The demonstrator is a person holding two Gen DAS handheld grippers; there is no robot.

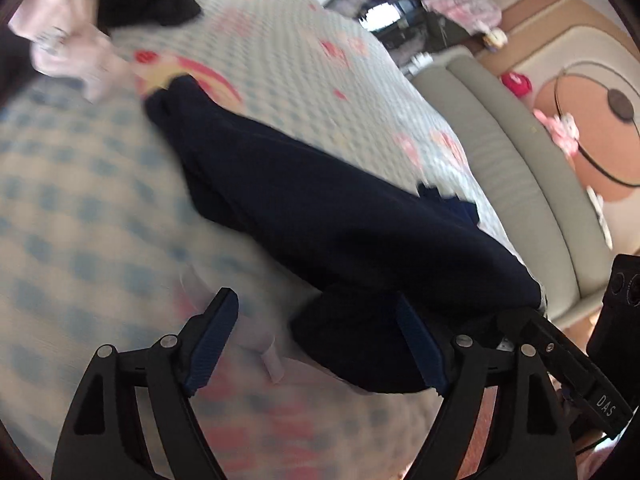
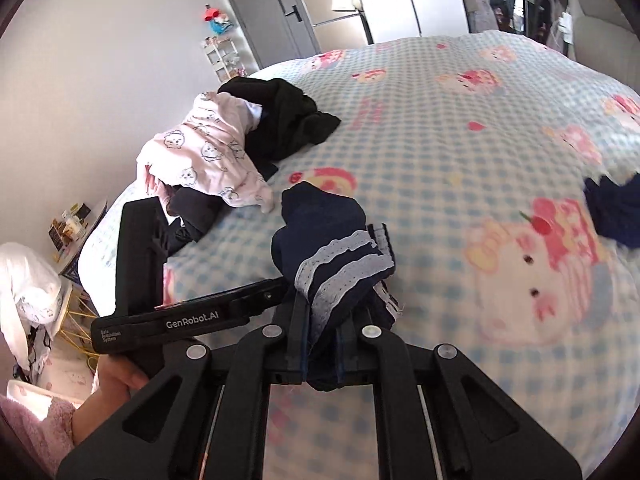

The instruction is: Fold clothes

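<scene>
A navy garment (image 1: 320,208) stretches across the checked bedspread (image 1: 100,200) from upper left to lower right. My left gripper (image 1: 320,344) is open, with a fold of the navy cloth lying against its right finger (image 1: 420,352) and its left finger (image 1: 216,340) bare. My right gripper (image 2: 328,320) is shut on the navy garment (image 2: 320,216) at its white lace-striped hem (image 2: 344,268), bunched above the jaws. The right gripper's body (image 1: 560,360) shows at the lower right of the left wrist view. A hand (image 2: 120,380) holds the left device's handle (image 2: 168,324).
A pile with a pink printed garment (image 2: 208,152) and a black garment (image 2: 288,116) lies at the bed's far left edge. Another dark blue piece (image 2: 616,208) sits blurred at the right. A beige padded headboard (image 1: 520,160) borders the bed. A bedside table (image 2: 76,220) stands by the wall.
</scene>
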